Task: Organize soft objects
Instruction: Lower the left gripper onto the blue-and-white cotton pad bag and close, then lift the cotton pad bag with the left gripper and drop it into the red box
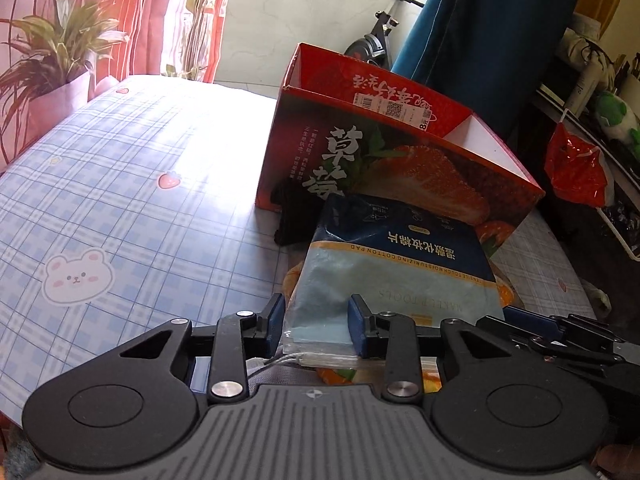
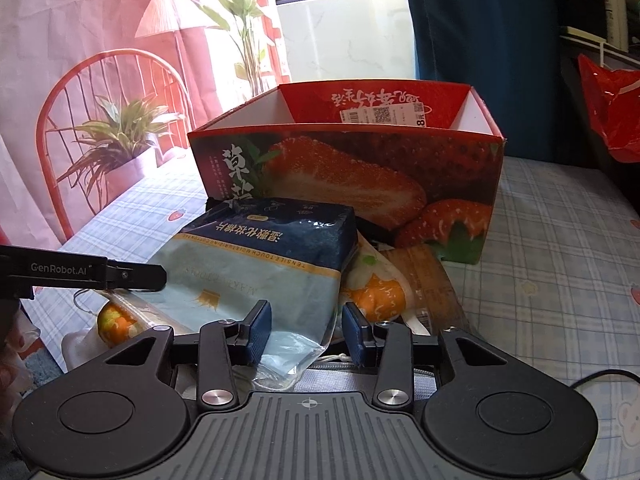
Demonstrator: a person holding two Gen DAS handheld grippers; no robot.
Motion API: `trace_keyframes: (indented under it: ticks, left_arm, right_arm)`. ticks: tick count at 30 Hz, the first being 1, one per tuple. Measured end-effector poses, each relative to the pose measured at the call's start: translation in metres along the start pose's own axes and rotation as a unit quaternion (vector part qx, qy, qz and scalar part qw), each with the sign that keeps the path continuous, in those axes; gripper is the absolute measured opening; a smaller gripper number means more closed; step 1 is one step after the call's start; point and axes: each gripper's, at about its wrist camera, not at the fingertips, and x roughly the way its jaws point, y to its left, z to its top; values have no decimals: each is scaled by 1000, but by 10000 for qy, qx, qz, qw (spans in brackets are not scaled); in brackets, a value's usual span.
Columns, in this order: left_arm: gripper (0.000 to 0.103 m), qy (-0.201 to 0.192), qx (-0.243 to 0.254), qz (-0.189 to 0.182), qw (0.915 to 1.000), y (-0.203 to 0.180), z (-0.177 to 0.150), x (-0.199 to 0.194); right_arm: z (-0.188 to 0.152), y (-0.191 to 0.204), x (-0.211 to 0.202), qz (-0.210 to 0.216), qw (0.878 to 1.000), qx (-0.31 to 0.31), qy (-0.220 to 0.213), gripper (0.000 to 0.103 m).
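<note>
A blue pack of cotton pads (image 1: 396,264) lies on a pile of soft packets in front of an open red strawberry box (image 1: 400,160). My left gripper (image 1: 318,322) is open, its blue pads on either side of the pack's near end, not clamped. In the right wrist view the pack (image 2: 264,264) lies before the box (image 2: 348,172). My right gripper (image 2: 306,330) is open around the pack's near corner. The left gripper's finger (image 2: 132,274) reaches the pack's left edge. Orange-and-white packets (image 2: 376,292) lie under and beside the pack.
The table carries a blue plaid cloth (image 1: 140,208) with bear and strawberry prints. A potted plant (image 1: 60,64) stands at the far left against a pink curtain. A red plastic bag (image 1: 576,168) hangs on a rack at the right. A dark blue curtain (image 2: 480,20) hangs behind the box.
</note>
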Motion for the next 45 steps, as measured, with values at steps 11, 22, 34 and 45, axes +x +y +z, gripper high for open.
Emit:
trace_keyframes:
  ticks: [11, 22, 34, 45]
  left_arm:
    - [36, 196, 56, -176, 9996, 14, 16, 20]
    - [11, 43, 629, -384, 9973, -7, 15, 17]
    - [5, -770, 908, -385, 9921, -25, 41, -20]
    - [5, -1234, 1308, -411, 9828, -62, 103, -24]
  right_arm:
    - [-1, -8, 11, 127, 9998, 136, 50, 37]
    - [7, -5, 1, 27, 9998, -130, -142, 19]
    - [37, -3, -34, 61, 9934, -629, -960, 5]
    - [104, -22, -33, 140, 9887, -658, -1342, 4]
